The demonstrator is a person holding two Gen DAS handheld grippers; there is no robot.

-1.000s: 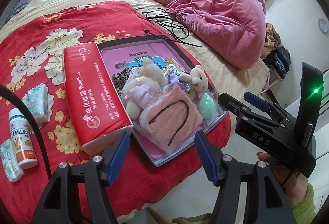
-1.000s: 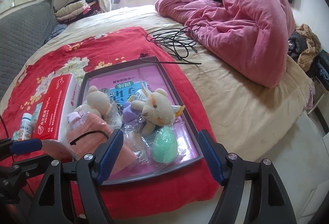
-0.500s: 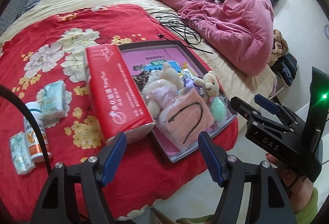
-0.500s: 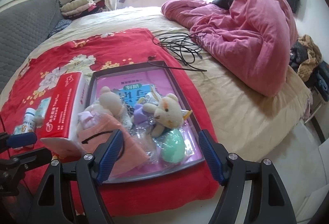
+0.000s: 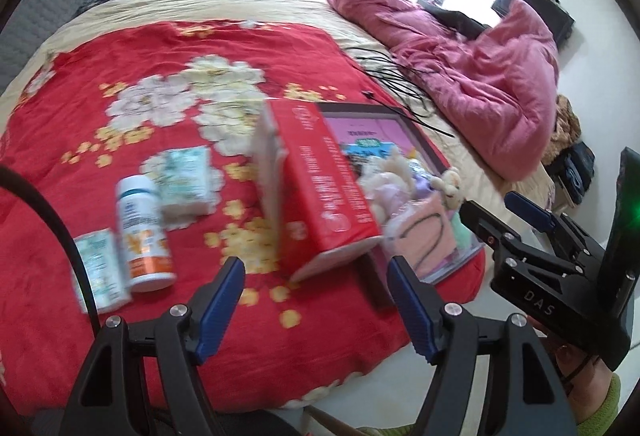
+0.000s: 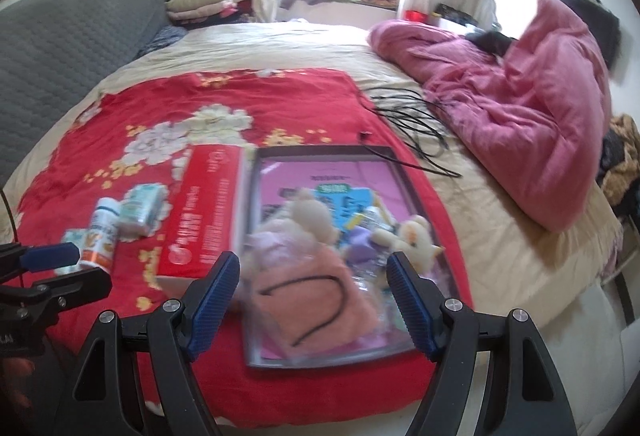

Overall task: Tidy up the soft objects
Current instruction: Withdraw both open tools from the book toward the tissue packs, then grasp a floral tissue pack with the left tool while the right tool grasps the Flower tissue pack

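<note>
Left wrist view: the left gripper (image 5: 316, 300), fingers just opened wider and empty, and the right gripper (image 6: 314, 298), equally wide and empty, have drawn back from the tray (image 6: 256, 316) of plush toys (image 6: 308, 220), suggesting nothing awaits lifting.

— What lies on the red floral blanket (image 5: 168, 51) apart from the tray?
— A white bottle with an orange label (image 5: 144, 236), lying between two small pale packets (image 5: 186, 179), and a long red tissue pack (image 6: 204, 220).
— And farther back?
— A pink quilt (image 6: 536, 115) heaped on the bed (image 6: 280, 43), black cables (image 6: 412, 119) beside it, folded clothes (image 6: 200, 1) by the window.
</note>
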